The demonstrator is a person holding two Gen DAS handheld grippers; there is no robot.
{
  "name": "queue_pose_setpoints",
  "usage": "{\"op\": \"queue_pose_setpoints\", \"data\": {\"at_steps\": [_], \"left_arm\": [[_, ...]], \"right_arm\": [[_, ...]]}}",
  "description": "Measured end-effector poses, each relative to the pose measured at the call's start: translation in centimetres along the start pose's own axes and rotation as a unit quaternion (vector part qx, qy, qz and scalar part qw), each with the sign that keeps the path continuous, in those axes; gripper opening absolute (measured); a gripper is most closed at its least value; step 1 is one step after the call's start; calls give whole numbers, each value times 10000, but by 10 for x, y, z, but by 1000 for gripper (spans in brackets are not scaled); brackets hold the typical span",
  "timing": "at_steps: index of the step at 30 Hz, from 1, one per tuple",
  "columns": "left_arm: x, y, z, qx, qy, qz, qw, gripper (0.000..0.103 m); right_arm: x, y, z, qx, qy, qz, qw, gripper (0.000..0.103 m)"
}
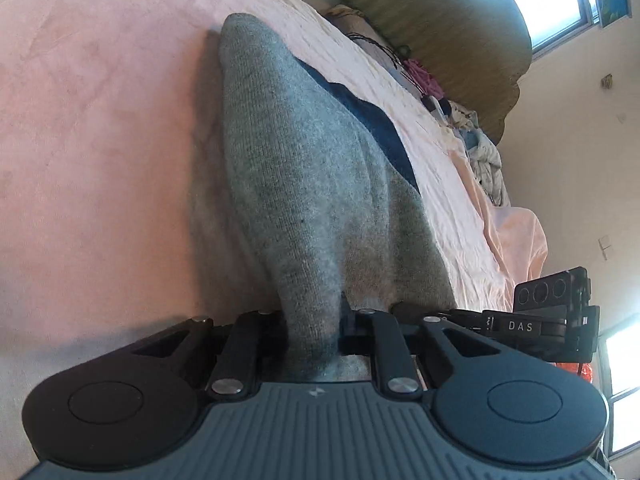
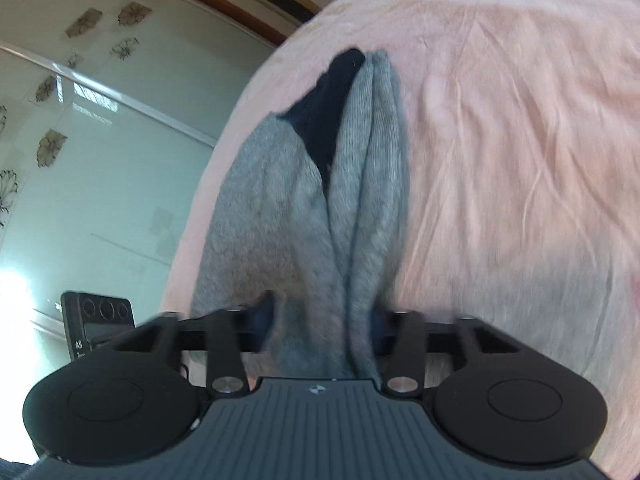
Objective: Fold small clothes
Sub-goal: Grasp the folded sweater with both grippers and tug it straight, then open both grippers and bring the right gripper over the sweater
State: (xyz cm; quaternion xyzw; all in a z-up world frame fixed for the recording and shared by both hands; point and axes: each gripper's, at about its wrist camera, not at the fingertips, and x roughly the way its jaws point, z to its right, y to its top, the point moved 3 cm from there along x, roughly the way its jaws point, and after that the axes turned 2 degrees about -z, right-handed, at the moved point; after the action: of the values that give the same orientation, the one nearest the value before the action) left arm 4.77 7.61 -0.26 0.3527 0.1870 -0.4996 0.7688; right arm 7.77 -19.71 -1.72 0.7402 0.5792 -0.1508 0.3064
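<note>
A grey knitted garment (image 1: 296, 184) with a dark blue part (image 1: 372, 120) lies stretched over the pink bed sheet (image 1: 100, 140). My left gripper (image 1: 314, 328) is shut on one bunched end of it, the cloth squeezed between the jaws. In the right wrist view the same grey garment (image 2: 280, 208) with its dark blue part (image 2: 332, 112) runs away from me in folds. My right gripper (image 2: 320, 320) is shut on its near end. The fingertips are buried in the cloth in both views.
Along the bed's far side lie a pile of clothes (image 1: 480, 152), a pink item with black cords (image 1: 420, 76) and a large olive cushion (image 1: 452, 32). The other gripper's body (image 1: 556, 312) shows at right. A glass-fronted wardrobe (image 2: 100, 140) stands beyond the bed edge.
</note>
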Motion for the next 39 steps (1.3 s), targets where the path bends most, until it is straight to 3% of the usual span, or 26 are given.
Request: {"op": "queue_pose_setpoints", "data": {"at_steps": [5,7,9,10,11,12,13,15,16,18,19,21,24,25,27,31,34,36,38,39], "left_arm": [[-18,-20,4,288,59,-269,9992,16],[-24,-33,3,581,72,-121,9982,20],[-39,-37,10,765,375,7,9964,27],[-49,-36,15,838,567,161,9947,30],[-63,-35,24,1007,770,510,9906,30],[-73,-32,36,1320,928,854,9832,37],[-78,-28,51,1690,1103,1150,9727,54],[-67,-20,81,2356,1519,1548,9474,81],[-52,-16,95,2694,1646,1580,9356,81],[-18,-13,114,3122,1888,1443,9198,81],[-1,-12,116,3241,1963,1278,9166,81],[25,-13,102,3165,2196,943,9180,81],[27,-28,89,3564,2197,1064,9019,81],[27,-30,89,3645,2225,1045,8982,81],[32,-27,93,3607,2237,1027,8996,81],[36,-25,93,3538,2233,1058,9021,82],[34,-30,93,3546,2217,1134,9013,82],[34,-30,93,3547,2214,1130,9014,82],[34,-30,93,3573,2189,1112,9012,82],[33,-30,93,3586,2180,1115,9008,82]], "right_arm": [[-16,-26,-18,-331,73,-83,9994,20],[-21,-45,-18,-399,-19,-162,9991,20],[-27,-59,-9,-338,24,32,9994,20],[-31,-60,-6,-177,91,88,9998,23],[-38,-59,-6,-55,58,138,9999,32],[-47,-56,-10,-17,-52,302,9995,43],[-58,-50,-19,-137,-184,640,9977,48],[-71,-32,-46,-550,-244,1178,9912,68],[-70,-18,-60,-653,-255,1399,9877,74],[-54,11,-83,-726,-153,1654,9834,103],[-44,23,-87,-738,21,1650,9835,103],[-9,51,-85,-499,81,1305,9902,103],[41,70,-54,-275,-610,759,9949,93],[41,65,-47,-486,-475,964,9930,92],[37,60,-41,-518,-373,1016,9928,83],[35,58,-51,-696,-810,880,9904,73],[20,47,-72,-846,-898,976,9875,78],[19,39,-77,-937,-772,920,9883,92],[32,36,-61,-932,-1003,637,9885,91],[29,32,-54,-1150,-959,810,9854,87]]}}
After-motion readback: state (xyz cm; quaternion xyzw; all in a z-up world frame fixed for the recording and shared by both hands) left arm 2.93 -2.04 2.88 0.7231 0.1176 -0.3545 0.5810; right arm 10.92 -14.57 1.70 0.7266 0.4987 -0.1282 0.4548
